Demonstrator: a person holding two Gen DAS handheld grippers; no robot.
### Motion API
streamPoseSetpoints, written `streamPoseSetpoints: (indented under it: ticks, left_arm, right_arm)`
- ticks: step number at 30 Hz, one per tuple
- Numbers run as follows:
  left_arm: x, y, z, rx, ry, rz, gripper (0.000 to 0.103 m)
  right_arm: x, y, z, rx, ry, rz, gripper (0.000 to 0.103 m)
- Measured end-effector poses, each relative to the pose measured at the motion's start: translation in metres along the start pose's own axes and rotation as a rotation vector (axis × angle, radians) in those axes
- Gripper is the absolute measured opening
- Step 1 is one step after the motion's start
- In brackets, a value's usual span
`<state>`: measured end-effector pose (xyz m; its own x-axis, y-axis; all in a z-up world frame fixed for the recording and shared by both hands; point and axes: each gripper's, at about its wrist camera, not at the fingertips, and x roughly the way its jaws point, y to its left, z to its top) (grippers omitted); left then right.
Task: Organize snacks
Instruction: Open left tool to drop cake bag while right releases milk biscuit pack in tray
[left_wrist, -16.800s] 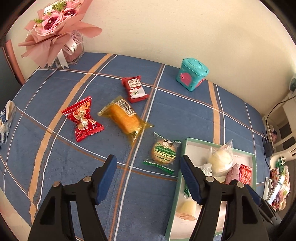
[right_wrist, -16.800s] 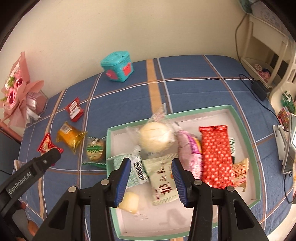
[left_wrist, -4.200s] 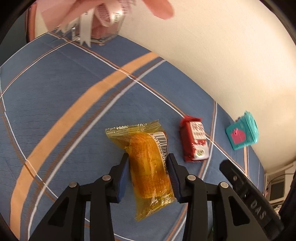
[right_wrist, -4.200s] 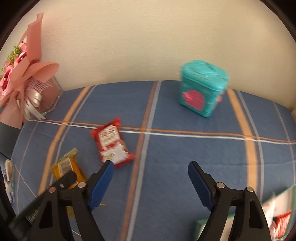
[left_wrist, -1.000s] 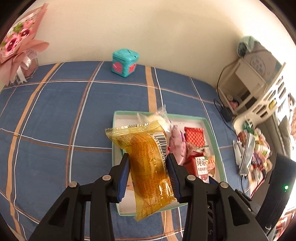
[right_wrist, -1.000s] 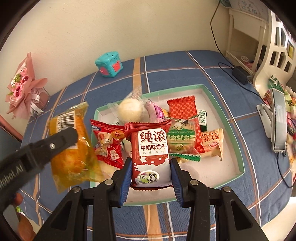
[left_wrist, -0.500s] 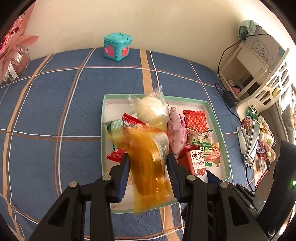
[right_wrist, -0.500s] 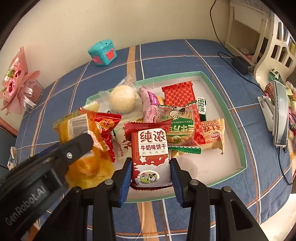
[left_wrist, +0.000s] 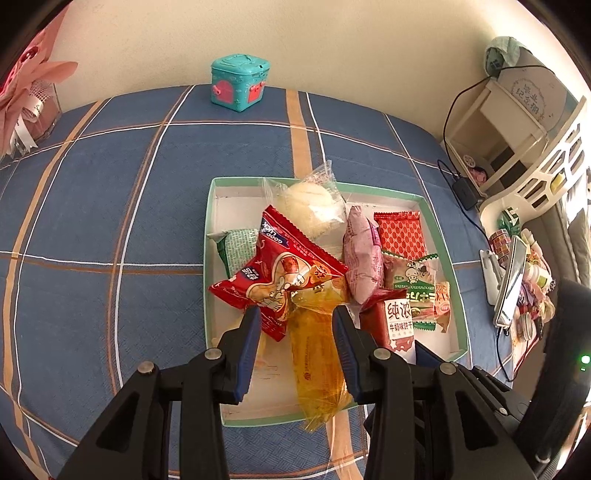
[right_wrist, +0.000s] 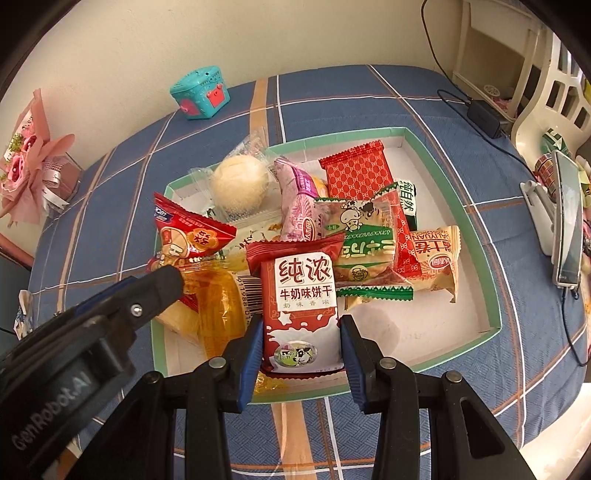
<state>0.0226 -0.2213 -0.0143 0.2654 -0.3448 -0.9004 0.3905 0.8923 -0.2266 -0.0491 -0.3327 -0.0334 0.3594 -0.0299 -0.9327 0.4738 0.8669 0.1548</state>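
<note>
Yellow cellophane is showing between the jaws of the left gripper (left_wrist: 295, 334): the cake pack (left_wrist: 317, 365) is lying lengthwise in the tray (left_wrist: 208, 258), its near end hanging over the front rim. The jaws are standing slightly apart from the pack, released rather than pressing it. The right gripper (right_wrist: 301, 341) is clenching the milk biscuit packet (right_wrist: 304, 295) by its lower edge, holding it upright just above the tray's front part. A red peanut pack (left_wrist: 284, 273) is leaning over the cake's far end. The tray is sitting on a blue plaid tabletop (left_wrist: 110, 184), with a teal box (left_wrist: 240, 81) well behind it by the wall.
</note>
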Motion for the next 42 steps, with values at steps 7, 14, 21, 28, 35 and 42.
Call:
streamPoseSetpoints:
  ticks: [7,14,21,28,35,42]
  left_arm:
    - [0.0,0.006,0.001,-0.019,0.0,0.014,0.042]
    - [0.003,0.007,0.001,-0.022,0.009,0.02,0.042]
    - [0.007,0.01,0.0,-0.034,0.019,0.026,0.042]
    - [0.009,0.016,0.0,-0.059,0.023,0.052,0.058]
    - [0.009,0.029,0.001,-0.098,0.018,0.106,0.076]
    - [0.003,0.044,0.006,-0.128,-0.018,0.182,0.081]
  right_arm:
    - [0.017,-0.003,0.005,0.022,0.038,-0.004,0.043]
    - [0.023,-0.005,0.008,0.034,0.041,-0.006,0.042]
    - [0.029,-0.01,0.012,0.052,0.045,0.001,0.042]
    - [0.028,-0.009,0.012,0.062,0.047,-0.001,0.043]
    - [0.003,-0.012,0.013,0.096,-0.04,0.005,0.059]
    - [-0.012,-0.01,0.015,0.093,-0.107,0.026,0.062]
